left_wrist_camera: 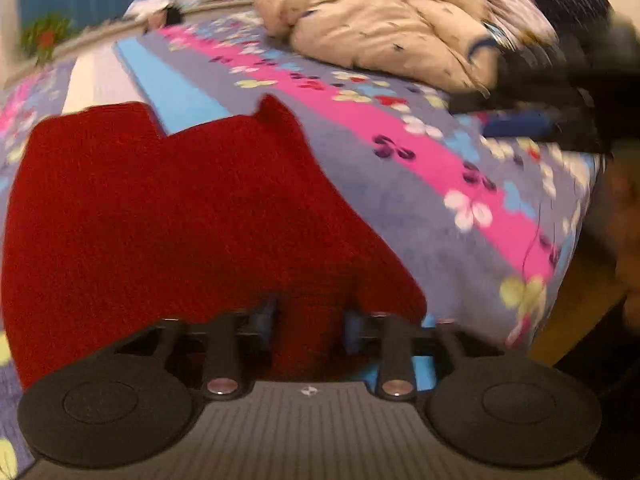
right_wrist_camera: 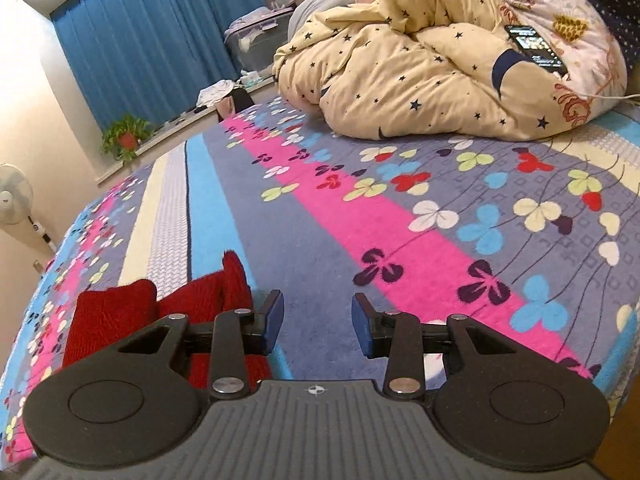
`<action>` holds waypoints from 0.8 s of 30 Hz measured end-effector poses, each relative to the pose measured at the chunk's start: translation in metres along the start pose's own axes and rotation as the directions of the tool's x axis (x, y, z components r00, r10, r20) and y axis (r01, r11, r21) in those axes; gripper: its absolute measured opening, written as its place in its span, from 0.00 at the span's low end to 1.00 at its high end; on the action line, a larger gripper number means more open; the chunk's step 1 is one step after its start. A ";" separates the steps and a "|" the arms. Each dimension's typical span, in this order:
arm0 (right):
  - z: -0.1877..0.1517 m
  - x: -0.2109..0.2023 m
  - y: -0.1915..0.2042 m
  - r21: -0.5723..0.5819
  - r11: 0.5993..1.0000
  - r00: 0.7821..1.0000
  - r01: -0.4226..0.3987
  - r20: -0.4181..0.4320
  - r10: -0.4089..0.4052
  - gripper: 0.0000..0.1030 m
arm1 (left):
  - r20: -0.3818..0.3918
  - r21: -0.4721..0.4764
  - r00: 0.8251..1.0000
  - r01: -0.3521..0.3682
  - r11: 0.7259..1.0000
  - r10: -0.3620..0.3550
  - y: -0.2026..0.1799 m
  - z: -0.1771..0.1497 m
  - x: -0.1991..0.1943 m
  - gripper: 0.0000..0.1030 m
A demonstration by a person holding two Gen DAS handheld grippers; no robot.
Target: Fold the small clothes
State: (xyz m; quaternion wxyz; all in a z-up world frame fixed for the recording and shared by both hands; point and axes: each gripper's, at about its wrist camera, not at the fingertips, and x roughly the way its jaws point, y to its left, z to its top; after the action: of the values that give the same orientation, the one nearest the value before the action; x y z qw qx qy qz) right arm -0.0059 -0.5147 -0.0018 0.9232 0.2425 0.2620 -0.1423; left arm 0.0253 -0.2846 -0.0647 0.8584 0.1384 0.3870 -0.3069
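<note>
Left gripper (left_wrist_camera: pixel 308 316): red knit garment (left_wrist_camera: pixel 168 208) bunched between its fingers (left_wrist_camera: pixel 266 312), which stand part open. Whether the pads press on the knit cannot be told; the cloth covers the tips and the view is smeared.

Right gripper (right_wrist_camera: pixel 318 322): fingers (right_wrist_camera: pixel 274 318) apart, nothing between them, only the bedspread (right_wrist_camera: pixel 400 248) below. The garment (right_wrist_camera: pixel 116 320) lies to its left, on the near part of the bed, partly behind the gripper's own linkage.

Step in hand, by judgement: laying a fold across the red piece. To do it well, the left gripper should carry its edge low and flat so the knit does not drag or roll, then set it square onto the layer beneath. The right gripper, free, could pin the far corner or smooth the crease before release.

Hard to make out:
- Garment type; only two peaks at its far edge show. Sleeves or legs, unclear.
- How many layers are already folded.
- A dark blurred shape at the right of the left view, probably the other gripper.

Farther off: a cream star-print quilt (right_wrist_camera: pixel 420 72) heaped on the bed, a phone (right_wrist_camera: pixel 536 50) resting on it, then blue curtains (right_wrist_camera: pixel 140 40).
</note>
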 end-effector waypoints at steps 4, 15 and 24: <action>-0.003 0.005 0.003 -0.006 0.999 0.998 -0.053 -0.047 0.053 0.39 | 0.033 0.051 0.996 0.081 0.995 -0.083 0.003 0.002 -0.026 0.81; -0.020 0.017 0.052 -0.067 0.961 0.956 -0.268 -0.142 0.256 0.53 | 0.155 0.126 0.985 -0.095 0.988 0.075 0.107 -0.047 -0.125 0.81; -0.058 0.044 0.103 -0.248 0.923 0.929 -0.295 -0.299 0.217 0.61 | 0.093 -0.326 0.960 -0.223 0.919 0.266 0.231 -0.086 -0.148 0.80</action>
State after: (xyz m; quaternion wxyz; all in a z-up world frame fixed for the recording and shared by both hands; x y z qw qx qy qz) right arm 0.0463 -0.4033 -0.0310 0.9158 0.1544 0.3668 0.0542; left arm 0.0459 -0.0032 -0.0109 0.9253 0.0270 0.3512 -0.1408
